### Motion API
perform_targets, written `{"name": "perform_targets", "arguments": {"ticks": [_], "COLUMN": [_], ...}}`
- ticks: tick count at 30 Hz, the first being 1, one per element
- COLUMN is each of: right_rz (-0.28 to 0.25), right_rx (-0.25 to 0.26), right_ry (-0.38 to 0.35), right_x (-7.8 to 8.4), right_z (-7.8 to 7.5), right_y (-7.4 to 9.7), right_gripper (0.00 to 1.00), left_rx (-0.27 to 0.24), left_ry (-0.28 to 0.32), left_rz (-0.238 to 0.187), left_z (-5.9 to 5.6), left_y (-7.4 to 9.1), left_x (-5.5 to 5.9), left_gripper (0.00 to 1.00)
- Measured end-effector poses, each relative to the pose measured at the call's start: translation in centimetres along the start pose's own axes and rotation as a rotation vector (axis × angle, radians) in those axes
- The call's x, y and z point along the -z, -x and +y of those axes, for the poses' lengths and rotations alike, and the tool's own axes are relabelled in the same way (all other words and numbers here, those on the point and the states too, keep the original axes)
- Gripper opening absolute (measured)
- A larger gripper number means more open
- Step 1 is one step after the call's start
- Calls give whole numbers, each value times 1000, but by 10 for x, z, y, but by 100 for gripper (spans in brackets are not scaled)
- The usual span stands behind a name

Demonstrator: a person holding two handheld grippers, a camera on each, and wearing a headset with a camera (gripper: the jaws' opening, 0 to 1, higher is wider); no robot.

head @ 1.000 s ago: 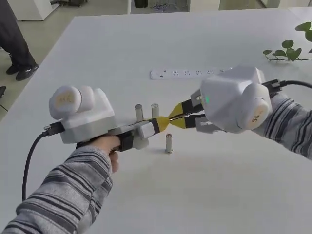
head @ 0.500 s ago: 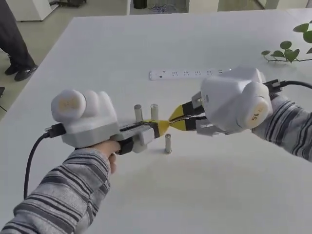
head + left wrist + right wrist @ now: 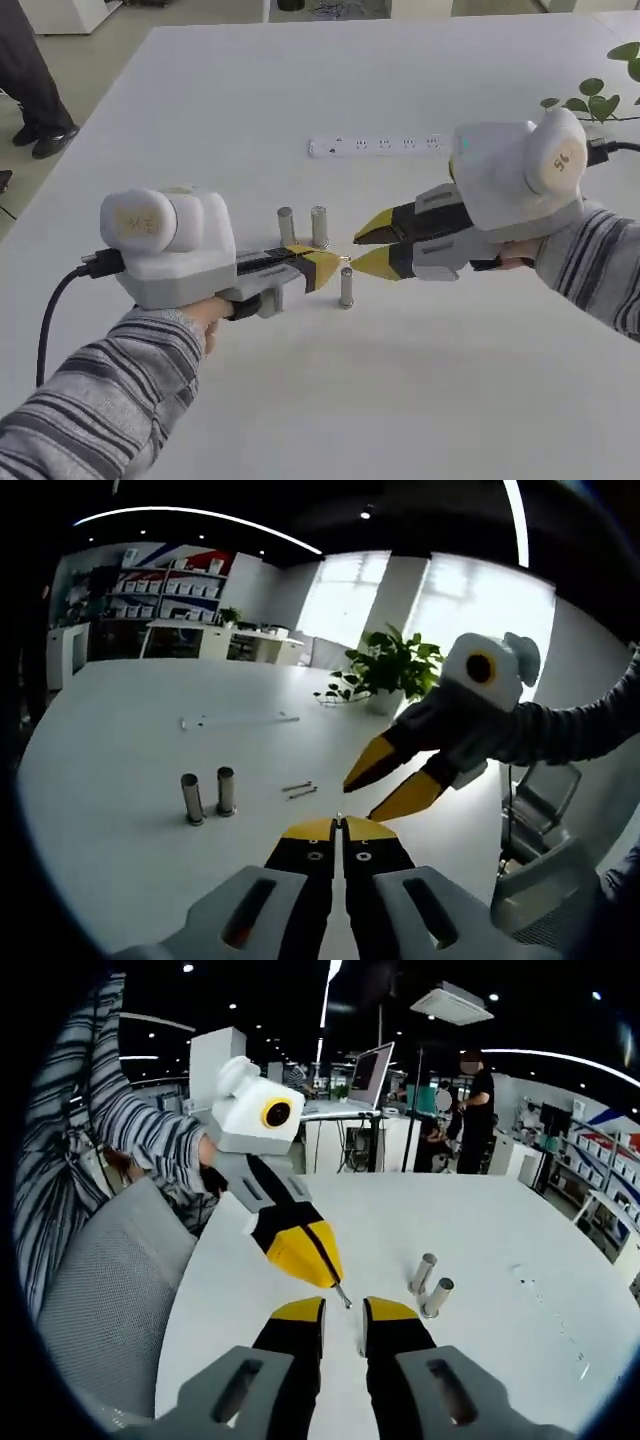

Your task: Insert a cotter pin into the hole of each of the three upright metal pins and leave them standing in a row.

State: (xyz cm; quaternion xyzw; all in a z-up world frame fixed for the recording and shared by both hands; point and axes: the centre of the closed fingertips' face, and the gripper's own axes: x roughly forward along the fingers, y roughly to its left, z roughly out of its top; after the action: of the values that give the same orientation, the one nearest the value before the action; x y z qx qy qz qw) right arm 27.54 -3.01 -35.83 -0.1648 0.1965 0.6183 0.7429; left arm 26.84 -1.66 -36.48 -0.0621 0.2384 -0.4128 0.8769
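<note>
Three short upright metal pins stand on the white table: two side by side [image 3: 286, 225] [image 3: 319, 225], also seen in the left gripper view [image 3: 190, 798] [image 3: 227, 790], and a third pin [image 3: 347, 286] nearer me. My left gripper [image 3: 328, 268] is shut on a thin cotter pin [image 3: 342, 1297] whose tip pokes out just above and left of the third pin. My right gripper [image 3: 366, 248] hangs open just right of that tip, its yellow jaws apart with nothing between them. Two more cotter pins [image 3: 299, 790] lie on the table beyond the paired pins.
A white power strip [image 3: 385, 147] lies across the table behind the pins. Plant leaves [image 3: 590, 100] reach in at the far right. A person's legs [image 3: 30, 80] stand off the table's far left corner. The table [image 3: 420, 380] is bare in front.
The two grippers' tips met a second ago. The right gripper has since opened and drawn back to the right and up, leaving the cotter pin in the left gripper.
</note>
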Motion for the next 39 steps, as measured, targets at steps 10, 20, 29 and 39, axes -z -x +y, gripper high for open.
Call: {"name": "perform_targets", "arguments": {"ticks": [10,20,29,39], "right_rz": [-41,-36,-35,-45], "right_rx": [-117,-241,-321,-354], "right_ry": [-228,-311,-349,-348], "right_x": [10,19,22,23], "right_z": [19,44,60,66], "right_y": [3,8,8,6], "right_gripper": [15,13,10,3], "left_rx": [66,177,243,293], "left_ry": [-168,-241,-269,-258], "left_rz": [41,72,70,50], "left_z": [-12,-32,-44,-53], "left_y": [1,6,9,11], "left_x": [12,23,25,24], "left_gripper": [0,0,0,0]}}
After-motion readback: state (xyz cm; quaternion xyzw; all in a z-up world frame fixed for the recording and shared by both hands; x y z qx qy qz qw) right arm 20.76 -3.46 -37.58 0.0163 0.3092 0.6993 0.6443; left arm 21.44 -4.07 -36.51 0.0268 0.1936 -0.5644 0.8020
